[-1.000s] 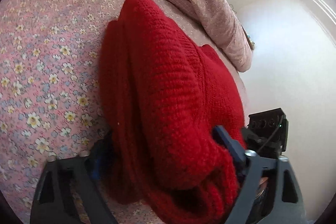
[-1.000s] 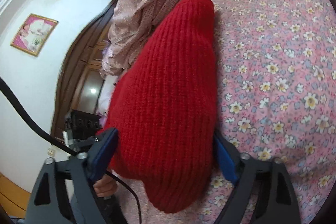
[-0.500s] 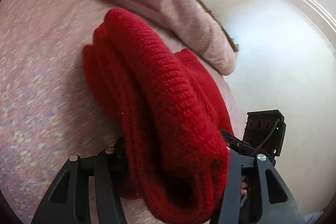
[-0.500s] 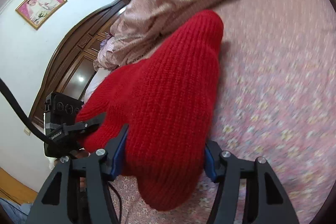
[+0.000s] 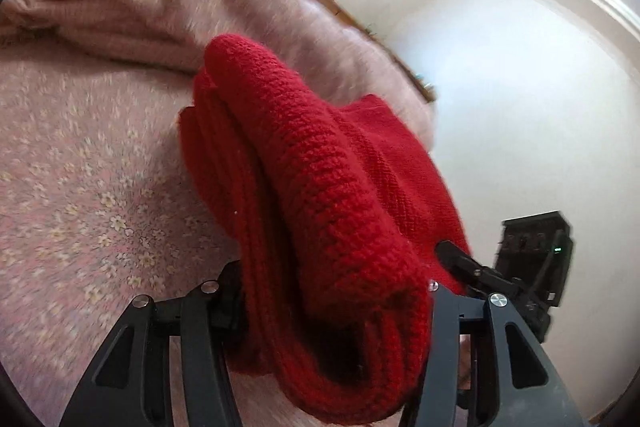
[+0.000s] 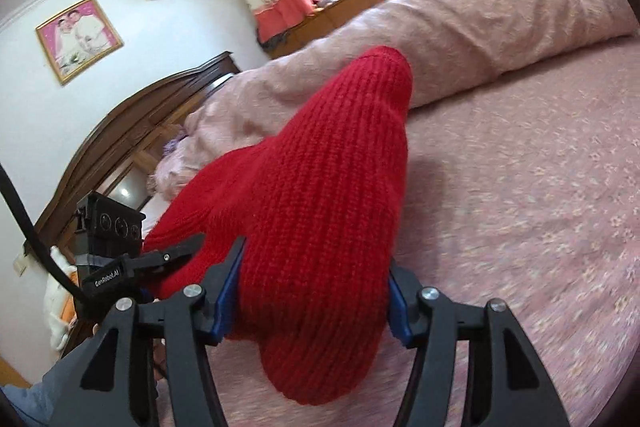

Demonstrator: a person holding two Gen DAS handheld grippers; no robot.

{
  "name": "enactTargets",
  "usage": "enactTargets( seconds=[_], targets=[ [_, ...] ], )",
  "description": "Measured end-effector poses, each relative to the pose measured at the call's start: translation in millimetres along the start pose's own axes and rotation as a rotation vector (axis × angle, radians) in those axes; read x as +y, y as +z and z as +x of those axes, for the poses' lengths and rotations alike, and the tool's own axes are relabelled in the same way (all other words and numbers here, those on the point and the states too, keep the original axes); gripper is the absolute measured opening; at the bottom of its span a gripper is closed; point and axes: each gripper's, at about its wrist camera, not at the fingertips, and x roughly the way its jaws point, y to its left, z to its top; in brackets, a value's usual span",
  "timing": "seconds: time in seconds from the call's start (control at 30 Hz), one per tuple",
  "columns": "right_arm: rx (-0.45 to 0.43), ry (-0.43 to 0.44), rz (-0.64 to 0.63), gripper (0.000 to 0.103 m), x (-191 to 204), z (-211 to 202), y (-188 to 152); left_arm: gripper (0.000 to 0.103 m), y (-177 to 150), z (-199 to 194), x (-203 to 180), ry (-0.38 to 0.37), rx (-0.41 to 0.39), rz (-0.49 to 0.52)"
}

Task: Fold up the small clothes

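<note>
Both grippers clamp one bundled red knit garment above the bed.

The left gripper (image 5: 336,291) and right gripper (image 6: 312,291), side by side and angled downward, each squeeze the near end of the red sweater (image 6: 320,195); its far end pokes toward the pink quilt (image 6: 480,19), over the floral sheet (image 5: 80,187).

You can read one label only: "GenRobot.AI", white on the black body of the left gripper (image 6: 160,259), just left of the red knit (image 6: 320,227). Nothing else carries legible writing.
</note>
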Motion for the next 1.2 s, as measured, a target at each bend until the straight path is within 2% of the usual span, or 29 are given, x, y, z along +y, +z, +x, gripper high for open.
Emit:
enactTargets(
  seconds=[0.07,0.1,0.13,0.3,0.37,0.43,0.47,0.7,1.2],
  targets=[
    [0.045,-0.045,0.023,0.062,-18,14,-5,0.046,-8,24,13,0.06,0.05,-0.001],
    [0.081,-0.071,0.045,0.063,-28,24,-9,0.048,-16,32,18,0.079,0.058,0.007],
    [0.098,-0.088,0.066,0.063,-36,30,-12,0.049,-21,31,20,0.068,0.032,0.022],
    [0.047,-0.053,0.042,0.068,-42,31,-20,0.051,-33,26,10,0.131,-0.019,0.086],
    [0.05,0.002,0.109,0.069,-56,35,-20,0.051,-32,30,8,0.118,-0.029,0.082],
    [0.041,0.023,0.123,0.069,-61,35,-20,0.051,-36,28,11,0.107,-0.028,0.067],
    [0.04,0.018,0.117,0.069,-59,36,-20,0.051,-41,18,15,0.107,-0.028,0.068],
    [0.035,0.026,0.126,0.07,-58,41,-22,0.053,-37,24,9,0.155,-0.033,0.105],
    [0.039,0.031,0.137,0.071,-62,42,-24,0.055,-35,24,-1,0.173,-0.037,0.112]
  ],
)
